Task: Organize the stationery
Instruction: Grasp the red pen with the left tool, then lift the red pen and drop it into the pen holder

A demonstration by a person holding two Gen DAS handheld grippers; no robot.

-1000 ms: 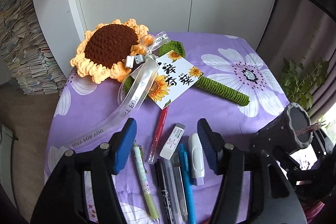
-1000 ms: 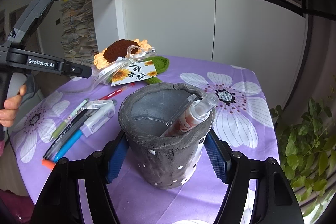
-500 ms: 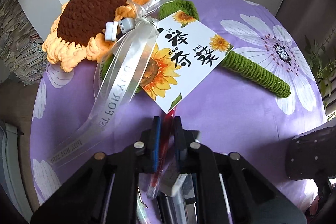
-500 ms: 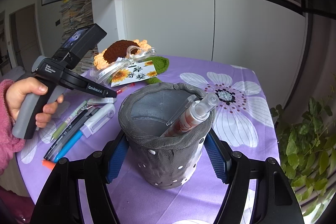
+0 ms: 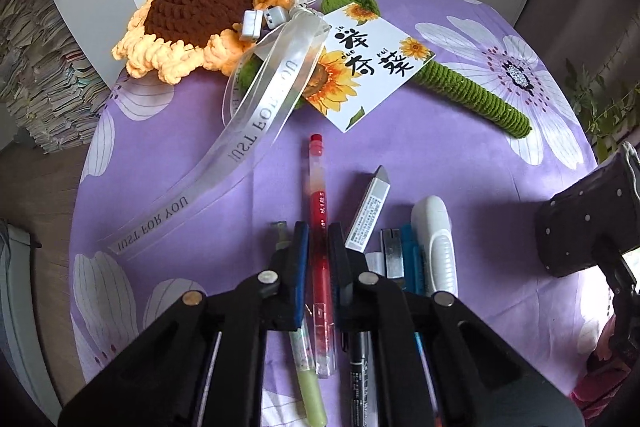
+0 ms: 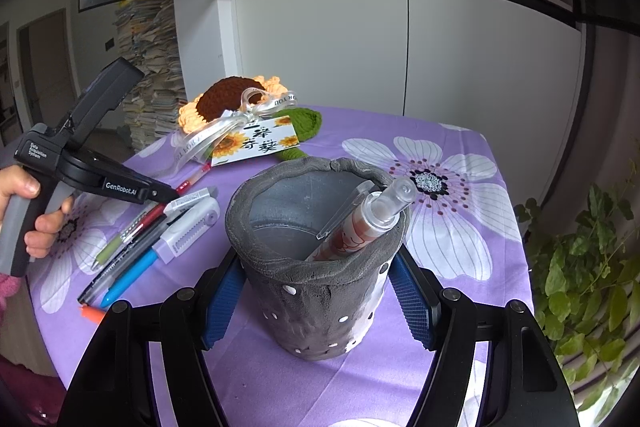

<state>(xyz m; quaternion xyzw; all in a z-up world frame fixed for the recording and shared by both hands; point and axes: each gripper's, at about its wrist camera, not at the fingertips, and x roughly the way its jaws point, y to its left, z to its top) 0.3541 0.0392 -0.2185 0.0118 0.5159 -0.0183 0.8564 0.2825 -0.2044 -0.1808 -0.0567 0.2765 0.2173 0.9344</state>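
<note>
left gripper [image 5: 319, 251]: jaws clenched on red pen [image 5: 319, 211], lying between them, cap end far | right gripper [image 6: 316, 291]: jaws grasping grey pen holder [image 6: 316, 267] upright on table [image 6: 460, 131], patterned pen [image 6: 360, 227] leaning inside

The left gripper [image 5: 319, 247] covers the middle of the red pen [image 5: 318, 203], and its body hides the lower ends of the green pen [image 5: 310, 379] and black pen [image 5: 360, 371]. The holder [image 5: 580, 223] is cut by the right edge. In the right wrist view, the orange tip [image 6: 91, 313] stays unidentifiable. The holder [image 6: 316, 291] hides the lower part of the patterned pen [image 6: 360, 227] inside it.
</note>
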